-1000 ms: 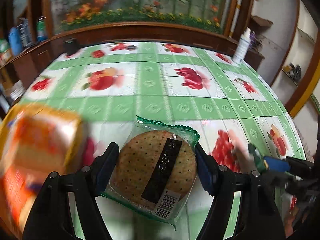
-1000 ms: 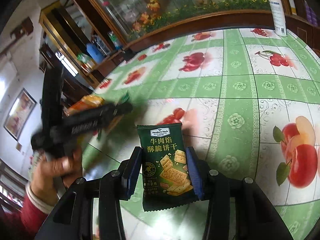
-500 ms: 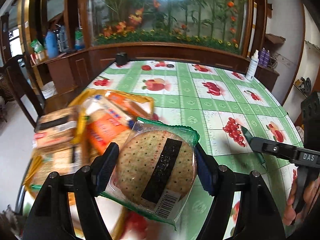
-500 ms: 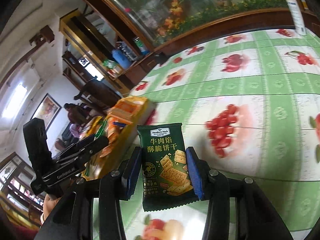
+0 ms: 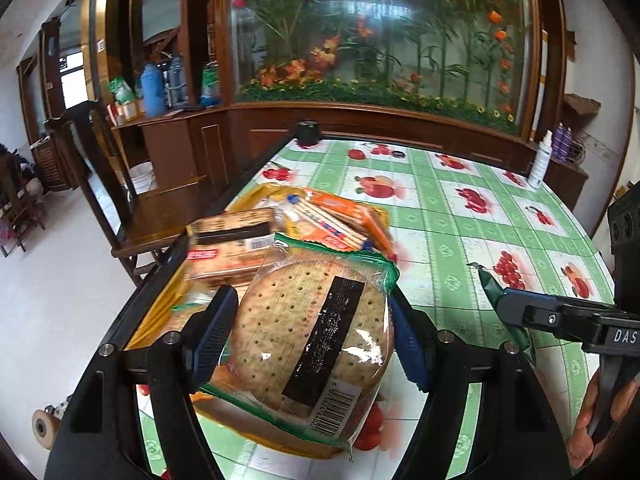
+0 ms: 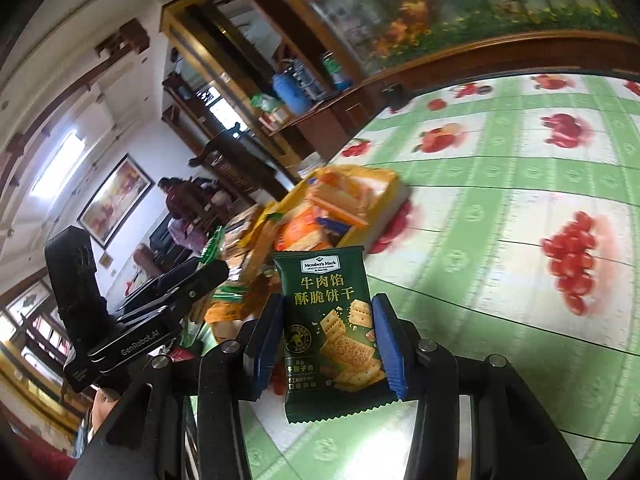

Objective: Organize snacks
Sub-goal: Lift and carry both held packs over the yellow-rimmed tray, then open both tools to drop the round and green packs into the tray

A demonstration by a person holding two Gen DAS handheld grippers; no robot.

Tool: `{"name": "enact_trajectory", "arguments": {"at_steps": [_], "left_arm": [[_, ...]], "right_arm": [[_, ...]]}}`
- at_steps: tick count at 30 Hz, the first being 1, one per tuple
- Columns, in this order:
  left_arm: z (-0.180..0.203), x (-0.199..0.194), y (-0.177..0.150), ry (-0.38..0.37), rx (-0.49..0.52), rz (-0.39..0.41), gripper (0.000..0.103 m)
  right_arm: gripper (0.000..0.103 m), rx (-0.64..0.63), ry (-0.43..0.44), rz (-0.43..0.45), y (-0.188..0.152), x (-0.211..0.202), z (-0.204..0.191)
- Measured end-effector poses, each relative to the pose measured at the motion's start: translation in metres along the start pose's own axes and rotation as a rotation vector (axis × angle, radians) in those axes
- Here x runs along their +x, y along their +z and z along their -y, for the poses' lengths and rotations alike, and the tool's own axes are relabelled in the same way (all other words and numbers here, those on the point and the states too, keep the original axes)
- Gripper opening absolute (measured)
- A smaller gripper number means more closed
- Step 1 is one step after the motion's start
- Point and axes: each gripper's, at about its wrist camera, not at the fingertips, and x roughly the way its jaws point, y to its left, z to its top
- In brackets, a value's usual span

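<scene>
Snacks being sorted on a table (image 5: 460,216) wearing a green-and-white checked cloth with fruit prints; largest item, a yellow tray (image 5: 156,312) sitting at the table's near left edge and holding a heap of cracker and biscuit packs (image 5: 240,244) in orange and brown wrappers; next, a clear pack of round dotted crackers (image 5: 308,340) with a black label and barcode, being gripped between the blue pads of the left gripper (image 5: 310,340) and hanging over the tray's near end; then a small dark green pouch of beef-filled biscuits (image 6: 330,336), standing upright and being pinched narrowly at its sides by the right gripper (image 6: 328,344), hovering above the cloth just right of the tray; a white spray bottle (image 5: 540,160) standing at the far right edge
</scene>
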Motion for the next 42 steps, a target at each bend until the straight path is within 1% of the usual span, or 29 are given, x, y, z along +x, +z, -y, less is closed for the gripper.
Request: {"name": "enact_trajectory", "arguments": {"at_steps": [5,9,15,18,22,25,27,29,33,36,37,38,40,42], "left_arm": [[-0.018,-0.002,-0.001,0.027,-0.027,0.008,0.073],[-0.028,-0.001,-0.002,0.055,-0.043,0.01,0.073],[-0.048,0.007,-0.002,0.072,-0.083,0.001,0.073],[-0.053,0.016,0.0,0.062,-0.106,-0.01,0.073],[-0.055,0.026,0.009,0.049,-0.125,-0.013,0.073],[-0.055,0.032,0.015,0.046,-0.125,-0.011,0.073],[-0.053,0.034,0.018,0.045,-0.123,-0.008,0.073],[-0.052,0.039,0.02,0.045,-0.121,-0.013,0.073],[-0.053,0.047,0.021,0.053,-0.122,-0.025,0.074],[-0.053,0.045,0.018,0.06,-0.121,-0.028,0.078],[-0.053,0.045,0.018,0.062,-0.12,-0.027,0.079],[-0.052,0.044,0.018,0.064,-0.118,-0.026,0.082],[-0.051,0.042,0.017,0.073,-0.115,-0.025,0.084],[-0.051,0.04,0.016,0.076,-0.119,-0.027,0.084]], "right_arm": [[0.046,-0.039,0.021,-0.021,0.006,0.021,-0.024],[0.046,-0.054,0.039,-0.032,0.011,0.033,-0.035],[0.046,-0.07,0.067,-0.038,0.031,0.058,-0.049],[0.046,-0.074,0.071,-0.043,0.047,0.078,-0.054],[0.046,-0.084,0.05,-0.052,0.068,0.108,-0.06],[0.046,-0.08,0.022,-0.054,0.081,0.127,-0.057],[0.046,-0.071,0.011,-0.071,0.086,0.139,-0.054],[0.046,-0.072,0.021,-0.079,0.088,0.148,-0.052],[0.048,-0.105,0.001,-0.105,0.091,0.159,-0.06],[0.054,-0.112,-0.005,-0.116,0.088,0.161,-0.064],[0.066,-0.11,0.002,-0.108,0.087,0.159,-0.064],[0.076,-0.106,0.006,-0.099,0.086,0.157,-0.064],[0.081,-0.101,0.013,-0.077,0.084,0.15,-0.064],[0.081,-0.096,0.022,-0.055,0.082,0.141,-0.063]]}}
